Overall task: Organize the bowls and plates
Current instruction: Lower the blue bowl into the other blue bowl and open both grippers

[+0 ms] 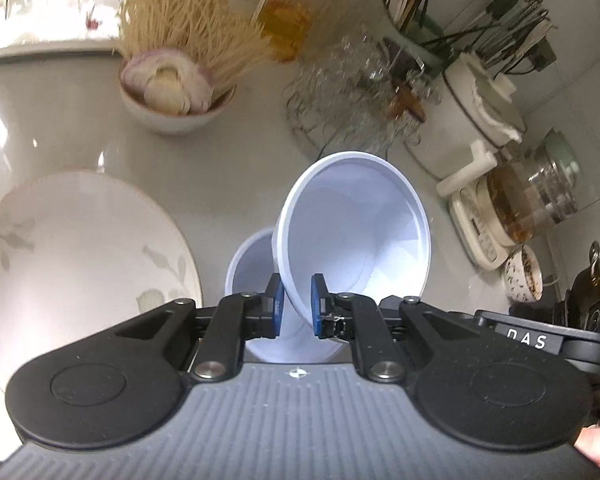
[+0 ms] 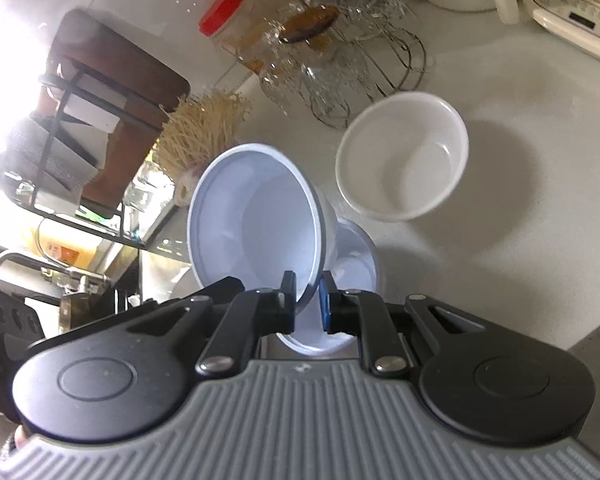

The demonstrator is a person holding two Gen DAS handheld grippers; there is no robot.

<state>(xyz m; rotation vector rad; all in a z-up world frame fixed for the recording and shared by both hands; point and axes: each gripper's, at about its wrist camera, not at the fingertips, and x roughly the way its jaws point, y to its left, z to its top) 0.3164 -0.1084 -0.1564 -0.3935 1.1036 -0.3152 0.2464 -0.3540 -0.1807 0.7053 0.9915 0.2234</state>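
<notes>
white plastic bowl (image 1: 352, 224) in left claw (image 1: 298, 308)

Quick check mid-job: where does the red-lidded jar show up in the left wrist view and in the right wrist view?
Left wrist: red-lidded jar stands at top centre, just right of the bundle of pale sticks.
Right wrist: red-lidded jar lies toward the upper left of centre, above the same bundle of pale sticks.
Shared landmark: the wire rack of glasses, right of the jar in both.
</notes>
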